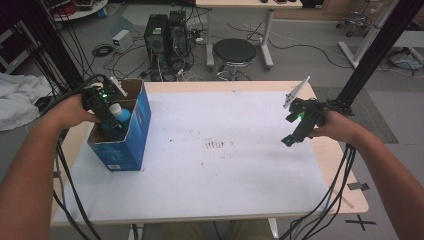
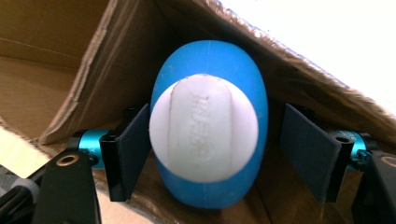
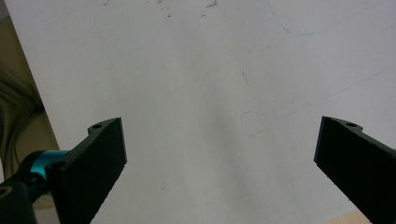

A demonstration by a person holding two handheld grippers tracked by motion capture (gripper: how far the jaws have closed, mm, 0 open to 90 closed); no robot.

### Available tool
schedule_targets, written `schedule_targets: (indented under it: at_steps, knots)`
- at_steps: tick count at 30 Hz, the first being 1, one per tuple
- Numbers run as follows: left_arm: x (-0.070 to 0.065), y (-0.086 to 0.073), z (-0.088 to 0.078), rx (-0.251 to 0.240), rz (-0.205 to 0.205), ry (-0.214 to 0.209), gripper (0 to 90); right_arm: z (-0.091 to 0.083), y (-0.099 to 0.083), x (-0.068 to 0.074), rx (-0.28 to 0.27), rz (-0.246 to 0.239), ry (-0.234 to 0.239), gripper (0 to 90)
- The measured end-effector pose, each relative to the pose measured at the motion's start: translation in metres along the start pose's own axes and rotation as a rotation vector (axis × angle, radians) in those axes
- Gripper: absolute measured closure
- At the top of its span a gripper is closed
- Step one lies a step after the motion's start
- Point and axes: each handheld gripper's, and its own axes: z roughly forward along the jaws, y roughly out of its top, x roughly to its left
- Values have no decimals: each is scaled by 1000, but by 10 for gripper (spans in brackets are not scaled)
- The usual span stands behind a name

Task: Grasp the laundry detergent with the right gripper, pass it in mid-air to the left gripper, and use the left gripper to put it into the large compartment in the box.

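High view: left claw (image 1: 111, 120) dips into the open top of a blue cardboard box (image 1: 131, 137) at the left edge of the bench (image 1: 225, 195). A blue bottle (image 1: 120, 116) with a white cap stands upright inside the box, right at the claw's tips. Right claw (image 1: 296, 131) hangs above the white sheet (image 1: 210, 170) near the bench's right edge, well apart from the box, tips pointing down toward the sheet, nothing beneath or between them.

Left gripper view: bottle (image 2: 211, 126) seen cap-on, straight ahead of the left claw (image 2: 219, 154), sitting between the two pads. Near pad on the view's left looks to be at the bottle's side, touching or just off it; cannot tell which. Pad on the view's right stands clear, a gap showing. So the claw is partly spread and not squeezing. Brown box wall (image 2: 116, 70) rises behind and around the bottle.

Right gripper view: right claw (image 3: 219, 163) spread wide, empty. Past the tips lies white sheet (image 3: 210, 84) with faint scuffs.
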Motion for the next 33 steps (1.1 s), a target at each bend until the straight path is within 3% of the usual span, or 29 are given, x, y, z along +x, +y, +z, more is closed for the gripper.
schedule_targets:
  at_steps: [7, 12, 21, 27, 33]
  knots:
    - [-3, 2, -26, -40, 8, 19, 264, -3, -2, 1, -14, 7, -9, 13]
    - [-9, 5, -50, -89, -15, 20, 229, -4, -2, 1, -18, 8, -11, 13]
    - [-22, 21, -78, -126, 31, 19, 229, -7, -2, 3, -22, 11, -13, 13]
    - [-34, 41, -84, -112, 42, 14, 229, -10, -3, 3, -35, 33, -23, 13]
    - [-44, 66, -72, -85, 70, -20, 229, -12, -3, 4, -47, 39, -24, 13]
